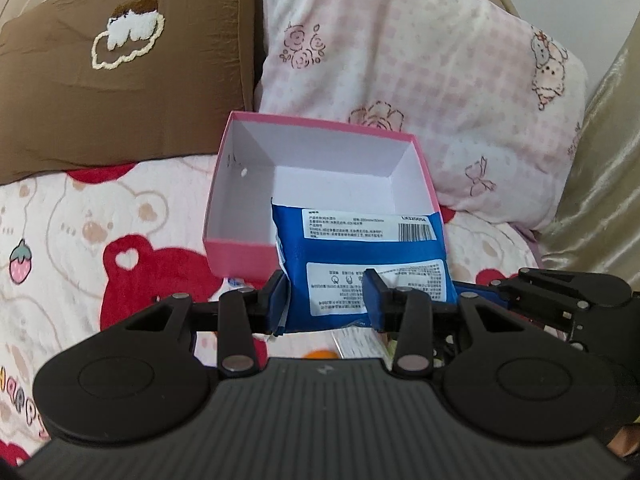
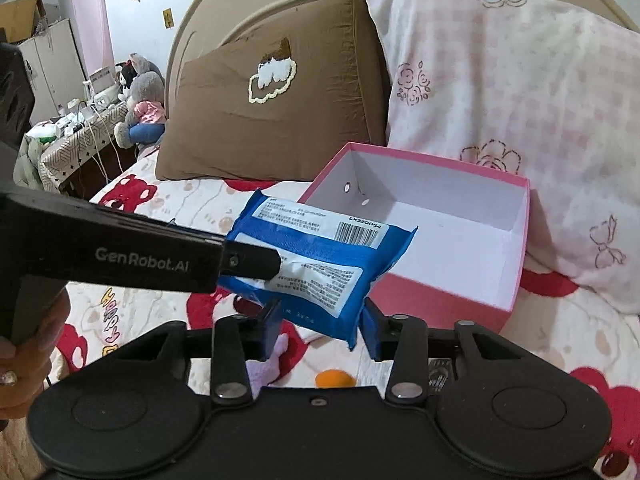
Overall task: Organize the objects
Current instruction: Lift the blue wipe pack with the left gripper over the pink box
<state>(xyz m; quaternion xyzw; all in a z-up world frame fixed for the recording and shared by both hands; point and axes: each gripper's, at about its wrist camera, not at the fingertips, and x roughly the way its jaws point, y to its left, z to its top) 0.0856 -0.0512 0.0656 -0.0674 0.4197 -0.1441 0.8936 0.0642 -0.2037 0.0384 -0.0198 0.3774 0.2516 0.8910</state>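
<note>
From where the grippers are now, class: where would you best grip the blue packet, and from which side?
Grip the blue packet across its near short end, coming from the bed's foot: it is soft and flat, and its far end points at the pink box, leaving that end free to drop in.

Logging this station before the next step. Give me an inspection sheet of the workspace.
Surface: bed blanket with red bear print.
Job's things: blue packet held up beside the open pink box, whose visible inside is bare.
Clutter: orange ball and papers below the tools.
Grippers: left tool shut on the blue packet; right tool at its lower edge, grip unclear.
Cables: white cords at the side table.
Surroundings: brown pillow, pink pillow, headboard, plush toys.
</note>
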